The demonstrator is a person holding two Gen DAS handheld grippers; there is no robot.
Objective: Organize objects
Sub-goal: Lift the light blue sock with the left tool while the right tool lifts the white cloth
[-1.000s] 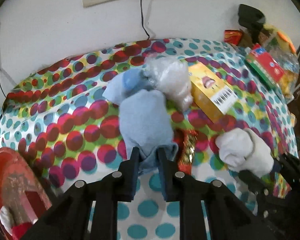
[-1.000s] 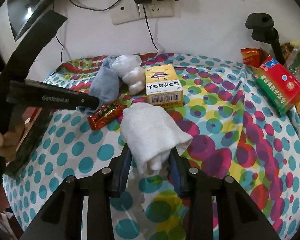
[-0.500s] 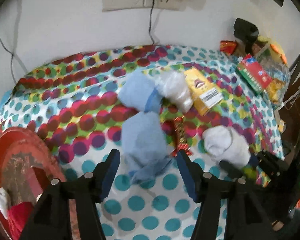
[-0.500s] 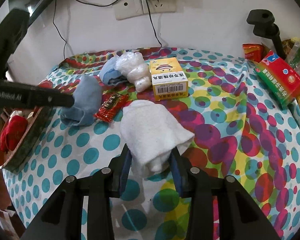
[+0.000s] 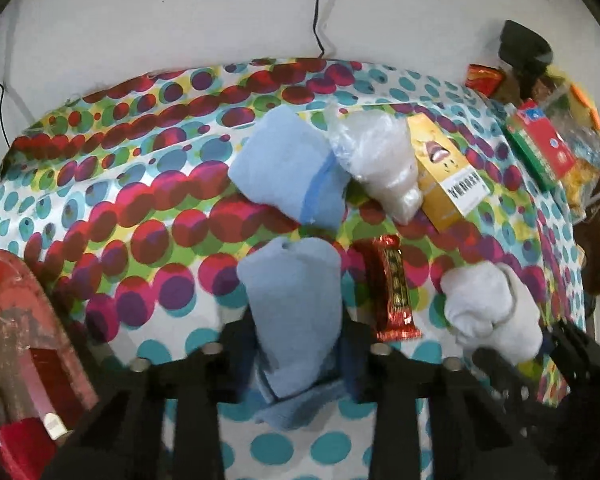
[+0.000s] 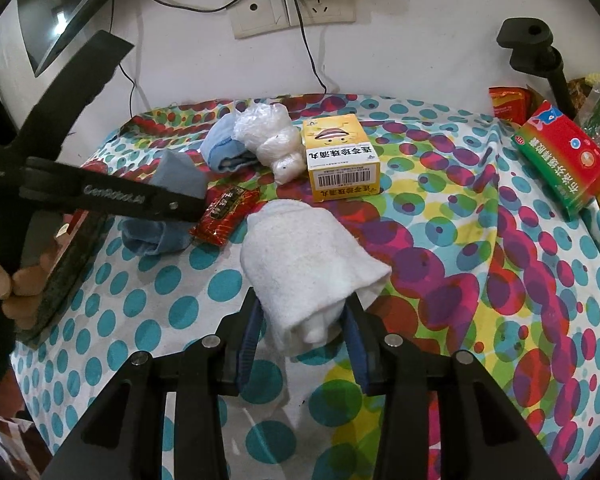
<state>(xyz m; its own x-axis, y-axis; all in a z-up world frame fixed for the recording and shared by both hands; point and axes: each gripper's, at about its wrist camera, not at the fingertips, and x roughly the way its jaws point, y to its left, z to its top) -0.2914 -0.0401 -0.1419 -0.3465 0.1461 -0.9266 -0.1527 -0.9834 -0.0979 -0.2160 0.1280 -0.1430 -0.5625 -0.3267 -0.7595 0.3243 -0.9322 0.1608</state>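
Observation:
My left gripper [image 5: 298, 344] is shut on a light blue rolled sock [image 5: 294, 312], which also shows in the right wrist view [image 6: 172, 184]. My right gripper [image 6: 302, 320] is shut on a white rolled sock [image 6: 304, 256], which also shows in the left wrist view [image 5: 490, 312]. A second blue sock roll [image 5: 288, 172] lies behind, next to a clear plastic bag bundle [image 5: 380, 164]. A red snack wrapper [image 5: 394, 288] lies between the two held socks. A yellow box [image 6: 340, 160] stands behind the white sock.
A red tray [image 5: 16, 320] sits at the table's left edge with white and red items in it. A red-and-green box [image 6: 564, 156], snack bags and a black stand [image 6: 540, 52] crowd the right back corner. The wall with sockets and cables is just behind the table.
My left gripper, open half a second ago around the blue sock, has closed on it again. My right gripper has kept hold of the white sock, nearly still.

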